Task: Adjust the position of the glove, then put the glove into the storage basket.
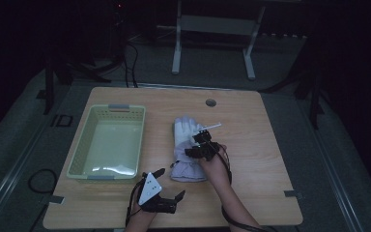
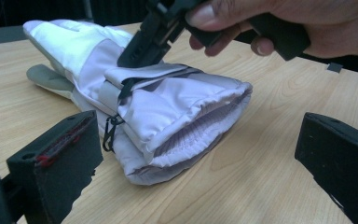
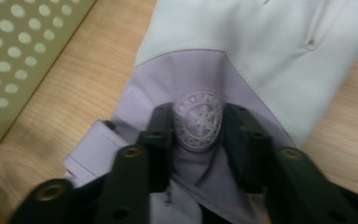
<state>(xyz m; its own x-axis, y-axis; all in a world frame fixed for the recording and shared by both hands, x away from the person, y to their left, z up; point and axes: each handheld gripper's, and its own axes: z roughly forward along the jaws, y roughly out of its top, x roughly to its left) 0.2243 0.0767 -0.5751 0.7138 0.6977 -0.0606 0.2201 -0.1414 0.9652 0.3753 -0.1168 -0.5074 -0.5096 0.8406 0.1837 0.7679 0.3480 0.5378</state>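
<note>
The surface [image 1: 251, 145] is seen from high above, looking forward and down. The glove [image 1: 186, 145] is shared: viewed low from its cuff, and pressed close from above.

My right gripper [image 1: 199, 145] points down, and its jaws stand partly apart with a fold of fabric between them. My right forearm reaches forward from the bottom edge. My left gripper [image 1: 166, 186] rests low, jaws wide apart, holding nothing.
</note>
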